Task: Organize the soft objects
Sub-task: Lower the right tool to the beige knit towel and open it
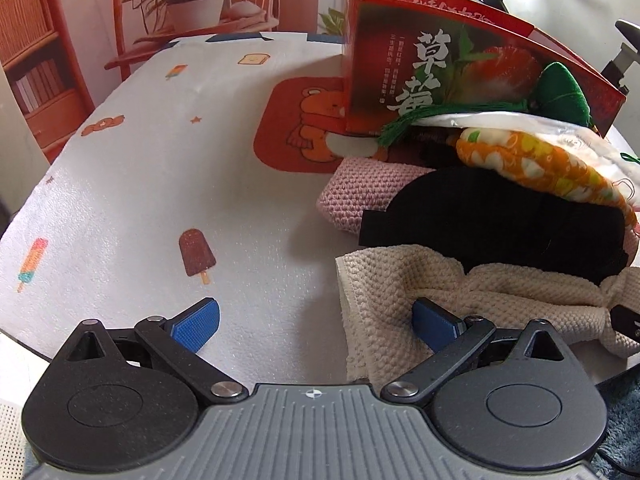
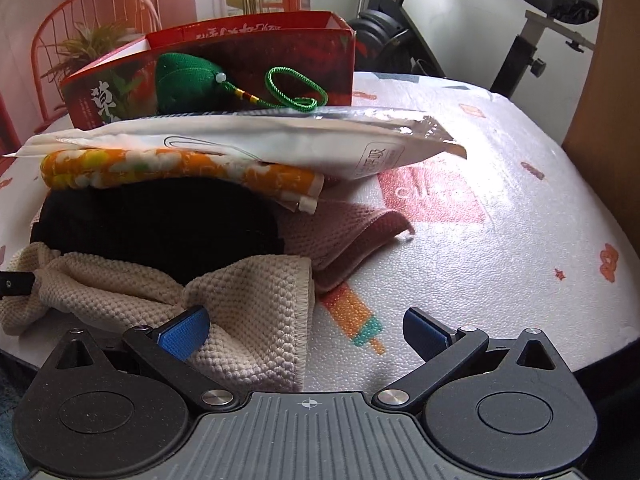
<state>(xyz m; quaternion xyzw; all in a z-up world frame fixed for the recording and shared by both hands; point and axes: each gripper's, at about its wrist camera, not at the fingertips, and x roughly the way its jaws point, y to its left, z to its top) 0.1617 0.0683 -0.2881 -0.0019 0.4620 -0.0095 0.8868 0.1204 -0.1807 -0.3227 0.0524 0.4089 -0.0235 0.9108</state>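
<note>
Both hand-held grippers are sitting low at the near edge of the worktop [image 1: 132, 184], jaws spread wide, gripping nothing: left hand-held gripper [image 1: 316, 326] is straddling the left corner of the beige towel [image 1: 384, 292], right hand-held gripper [image 2: 306, 330] is straddling its right corner, one pad of each over the weave, the other over bare mat. Towel is lying bunched at the front of the pile, long axis running side to side along the near edge, pinched at the middle like a bow. Behind and partly on it a black cloth [image 2: 160, 220] is lying, then a pink knit [image 2: 340, 236] underneath toward the right, an orange floral pad [image 2: 180, 168], a white pouch [image 2: 248, 144] on top, and a green plush [image 2: 188, 80] leaning at the red box [image 2: 224, 44] farthest back. Risk, judging from here: pulling the towel is likely dragging the black cloth and tipping the stacked pouch and plush off, since they are overlapping; a one-sided pinch is probably catching only a single fold and letting the towel sag.
</note>
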